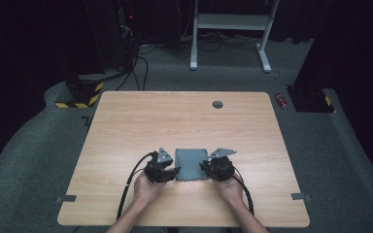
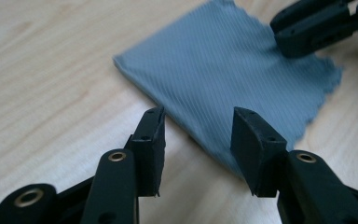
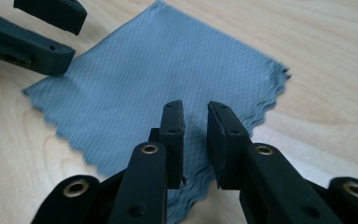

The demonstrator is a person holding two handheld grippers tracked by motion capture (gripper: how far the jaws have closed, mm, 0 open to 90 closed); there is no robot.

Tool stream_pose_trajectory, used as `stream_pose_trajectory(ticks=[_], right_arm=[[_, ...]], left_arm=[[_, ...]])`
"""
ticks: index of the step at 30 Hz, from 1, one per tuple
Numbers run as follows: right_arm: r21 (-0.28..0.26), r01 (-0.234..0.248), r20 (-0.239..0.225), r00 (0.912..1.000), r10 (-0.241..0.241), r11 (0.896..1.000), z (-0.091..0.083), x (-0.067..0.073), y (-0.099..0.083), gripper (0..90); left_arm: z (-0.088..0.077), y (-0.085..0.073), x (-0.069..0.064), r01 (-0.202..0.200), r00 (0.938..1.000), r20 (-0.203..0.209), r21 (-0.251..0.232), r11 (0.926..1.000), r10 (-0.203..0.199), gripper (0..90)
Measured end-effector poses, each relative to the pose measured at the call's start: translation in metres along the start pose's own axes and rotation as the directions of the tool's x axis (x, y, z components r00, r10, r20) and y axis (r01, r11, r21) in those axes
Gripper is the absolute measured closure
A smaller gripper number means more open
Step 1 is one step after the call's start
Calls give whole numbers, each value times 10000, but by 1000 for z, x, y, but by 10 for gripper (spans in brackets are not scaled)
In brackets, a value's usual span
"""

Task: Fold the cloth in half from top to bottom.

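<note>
A folded grey cloth lies flat on the wooden table near the front, with a zigzag-cut edge on its near side. My left gripper sits at the cloth's left edge. In the left gripper view this gripper is open, and the cloth edge lies on the table under the gap. My right gripper is at the cloth's right edge. In the right gripper view its jaws stand a narrow gap apart above the cloth, pinching nothing. Each gripper view also shows the other gripper across the cloth.
A round cable hole sits near the table's far edge. Two tape strips mark the front corners. Beyond the table are dark stands, a white frame, cables and a small red object on the carpet.
</note>
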State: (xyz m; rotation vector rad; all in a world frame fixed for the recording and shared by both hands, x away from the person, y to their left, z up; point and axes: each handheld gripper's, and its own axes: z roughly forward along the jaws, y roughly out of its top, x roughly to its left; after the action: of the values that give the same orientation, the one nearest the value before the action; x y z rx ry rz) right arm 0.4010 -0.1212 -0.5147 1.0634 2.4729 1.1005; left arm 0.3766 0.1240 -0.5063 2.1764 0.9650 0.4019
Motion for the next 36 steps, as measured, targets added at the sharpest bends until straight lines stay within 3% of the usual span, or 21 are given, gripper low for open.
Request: stream_pose_trajectory(ticks=[2,9,19,25,31,36], right_arm=[[45,30,-29,10000,-30,10000,0,1,-3,767],[81,222,160,9996,-224,9997,-3,0,-6,760],[-673,-336,300,9989,356,9972,-25,-7,-8,716],[-1073,-673,457,9963,725,9920,-40,-15,-12,687],[-1325,-809,651,9938,901,9879,-50,-20,-17,655],[-1391,-936,734,9918,1046,9858,-56,-24,-20,636]], left_arm=[[0,-5,-2,-281,9995,-127,200,9994,284,552],[-5,-15,-2,-184,9996,-226,217,9996,189,547],[-22,-18,8,785,9968,-85,-797,9937,-794,494],[-34,-21,16,1163,9930,-37,-1254,9853,-1177,479],[-42,-24,21,1268,9916,-85,-1430,9816,-1294,454],[-49,-28,26,1578,9869,-59,-1671,9732,-1610,447]])
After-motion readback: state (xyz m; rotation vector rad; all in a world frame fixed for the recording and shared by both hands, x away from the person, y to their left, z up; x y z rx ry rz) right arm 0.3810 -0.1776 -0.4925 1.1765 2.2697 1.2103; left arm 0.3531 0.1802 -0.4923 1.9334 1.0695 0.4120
